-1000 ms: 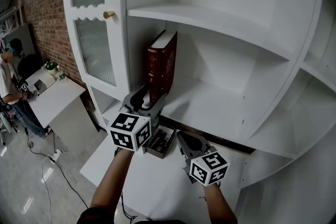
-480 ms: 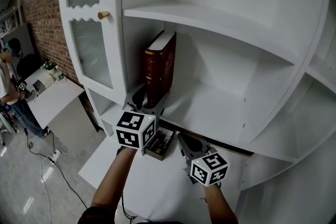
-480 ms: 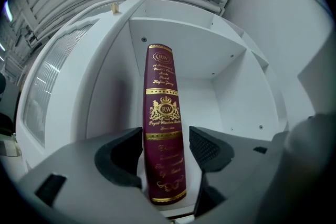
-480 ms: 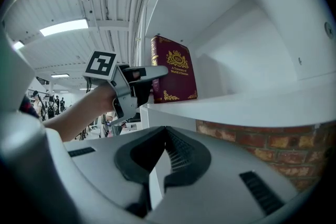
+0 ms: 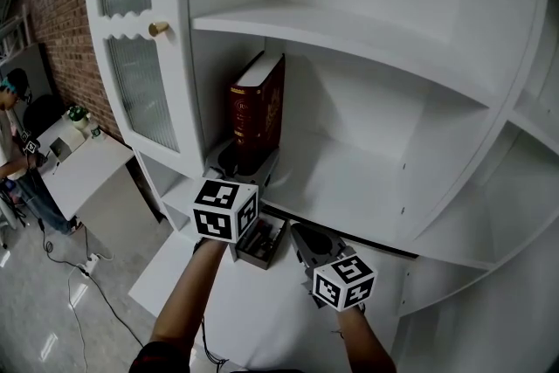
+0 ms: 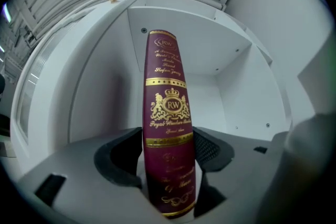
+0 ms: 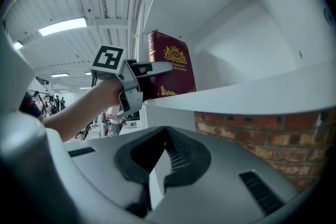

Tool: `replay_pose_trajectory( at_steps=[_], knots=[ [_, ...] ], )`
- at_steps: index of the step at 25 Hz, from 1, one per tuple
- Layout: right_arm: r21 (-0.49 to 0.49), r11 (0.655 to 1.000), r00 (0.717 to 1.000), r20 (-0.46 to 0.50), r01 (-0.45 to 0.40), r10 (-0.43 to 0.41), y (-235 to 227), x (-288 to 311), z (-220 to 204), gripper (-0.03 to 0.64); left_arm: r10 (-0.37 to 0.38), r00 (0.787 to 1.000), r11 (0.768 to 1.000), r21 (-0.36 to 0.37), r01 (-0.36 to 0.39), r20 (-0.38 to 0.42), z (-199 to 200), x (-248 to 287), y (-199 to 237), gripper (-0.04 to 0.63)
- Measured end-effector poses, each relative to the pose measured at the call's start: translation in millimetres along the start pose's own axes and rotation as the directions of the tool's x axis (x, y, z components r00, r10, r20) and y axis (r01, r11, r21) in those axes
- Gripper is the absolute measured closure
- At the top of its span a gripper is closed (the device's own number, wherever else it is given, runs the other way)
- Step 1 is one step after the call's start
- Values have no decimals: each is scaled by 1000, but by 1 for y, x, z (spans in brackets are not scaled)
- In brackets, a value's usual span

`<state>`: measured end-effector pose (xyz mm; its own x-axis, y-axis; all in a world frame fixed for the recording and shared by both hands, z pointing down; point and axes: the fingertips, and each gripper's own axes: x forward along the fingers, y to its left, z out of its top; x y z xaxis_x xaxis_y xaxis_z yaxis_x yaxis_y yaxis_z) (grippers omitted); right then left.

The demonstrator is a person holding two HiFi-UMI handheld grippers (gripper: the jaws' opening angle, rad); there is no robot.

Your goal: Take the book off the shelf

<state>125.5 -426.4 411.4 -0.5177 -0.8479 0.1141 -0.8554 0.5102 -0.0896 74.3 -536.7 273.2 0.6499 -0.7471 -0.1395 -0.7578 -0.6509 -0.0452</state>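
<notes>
Seen from the head view, a maroon, gilt-lettered book stands upright at the left end of a white cabinet shelf, beside a ribbed-glass door. The left tongs reach in at the book's foot, while the right tongs sit lower, in front of the shelf. In the left gripper view, the book's spine rises between the left tongs, which have just been opening and stand wide to either side without clamping it. In the right gripper view, the right tongs are closed on nothing below the shelf's front edge, with a brick wall showing under it.
</notes>
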Motion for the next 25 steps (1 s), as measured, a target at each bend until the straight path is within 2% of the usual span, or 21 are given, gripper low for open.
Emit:
replay_pose_trajectory(
  at_steps=[14,25],
  knots=[
    [-6,1000,999,-32,5,-5,3,4,-13,598,25,1000,999,23,-25,5,1,2,3,319],
    [-4,1000,999,-41,2,-2,5,3,-19,598,25,1000,1000,13,-25,12,1,1,4,333]
  ],
)
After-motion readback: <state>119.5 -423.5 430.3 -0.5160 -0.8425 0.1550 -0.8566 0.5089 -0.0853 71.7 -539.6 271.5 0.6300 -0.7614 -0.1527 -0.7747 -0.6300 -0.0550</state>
